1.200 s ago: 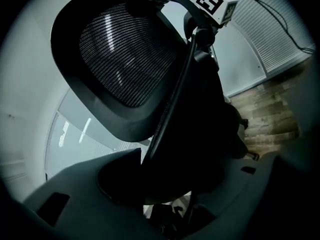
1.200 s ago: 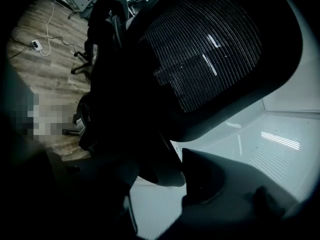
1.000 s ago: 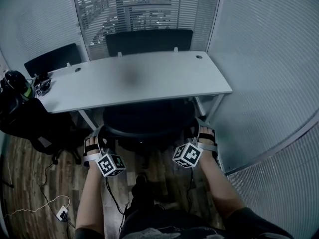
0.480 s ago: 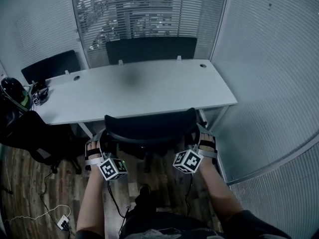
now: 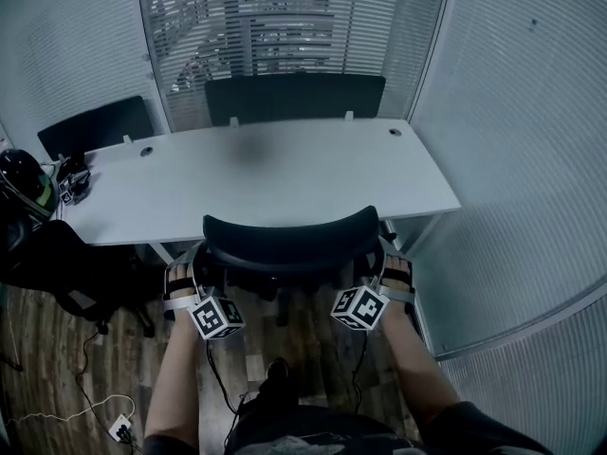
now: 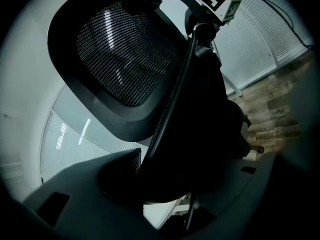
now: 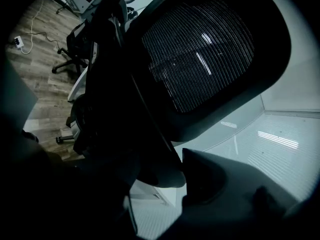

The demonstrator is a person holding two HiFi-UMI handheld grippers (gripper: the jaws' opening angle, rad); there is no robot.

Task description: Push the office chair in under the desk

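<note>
The black office chair (image 5: pixel 289 240) stands at the front edge of the white desk (image 5: pixel 275 164), its seat hidden beneath the top and only the curved backrest showing. My left gripper (image 5: pixel 186 275) holds the backrest's left edge and my right gripper (image 5: pixel 392 267) holds its right edge. In the left gripper view the mesh backrest (image 6: pixel 125 59) rises above my left gripper (image 6: pixel 165 186), whose jaws are closed on its frame. In the right gripper view the backrest (image 7: pixel 200 49) fills the top, and its frame passes between the jaws of my right gripper (image 7: pixel 160 184).
A second black chair (image 5: pixel 294 98) stands behind the desk and a third (image 5: pixel 95 126) at the back left. A dark chair base (image 5: pixel 71 268) sits left of me, with a helmet (image 5: pixel 24 178) on the desk corner. A power strip (image 5: pixel 119 431) and cables lie on the wood floor. A glass wall (image 5: pixel 517 159) is close on the right.
The chair has rolled forward: its seat has gone under the desk and the backrest stands nearer the desk edge. Both grippers moved forward with it.
</note>
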